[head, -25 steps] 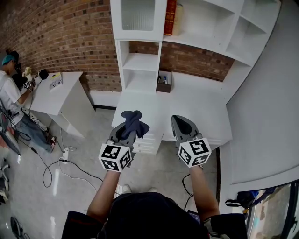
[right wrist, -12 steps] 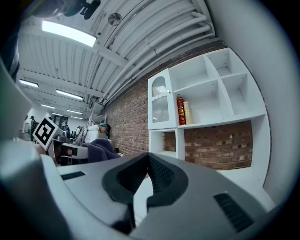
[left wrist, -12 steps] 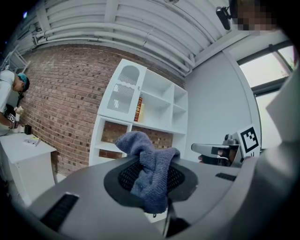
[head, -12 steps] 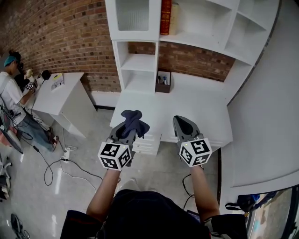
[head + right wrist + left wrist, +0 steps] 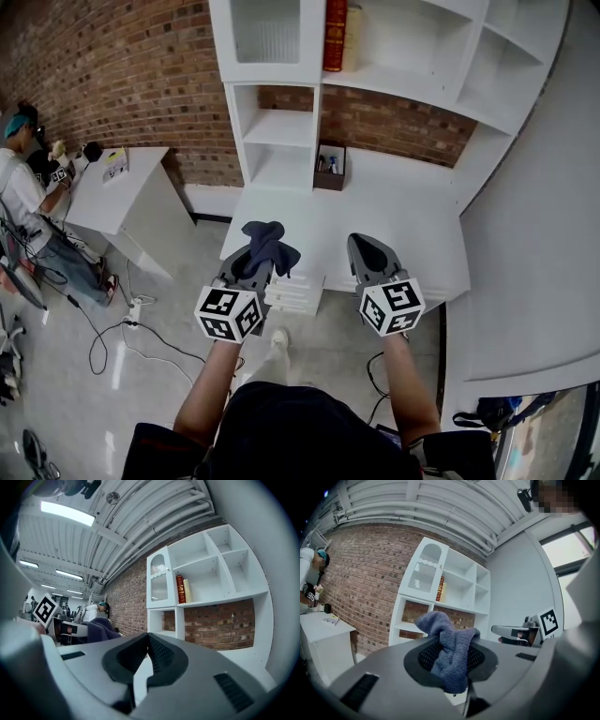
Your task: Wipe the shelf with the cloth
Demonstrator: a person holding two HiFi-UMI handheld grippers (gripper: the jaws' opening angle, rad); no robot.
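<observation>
– so, what is the left hand-held gripper (image 5: 255, 265) doing?
– its jaws are clamped on the dark blue cloth (image 5: 268, 242), which bunches up out of them, held in the air over the front edge of the white surface (image 5: 403, 220)
– and the right hand-held gripper (image 5: 362, 246)?
– jaws pressed together with nothing between them, beside the left one and above the same edge
– where is the shelf?
– the white shelf (image 5: 281, 131) stands beyond both, against the brick wall (image 5: 122, 66), and the cloth is not touching it; a red book (image 5: 336, 33) stands upright in an upper compartment, a small dark box (image 5: 329, 167) sits at its foot
– anyone else?
– a person (image 5: 17, 183) at a smaller surface (image 5: 127, 192), far left
</observation>
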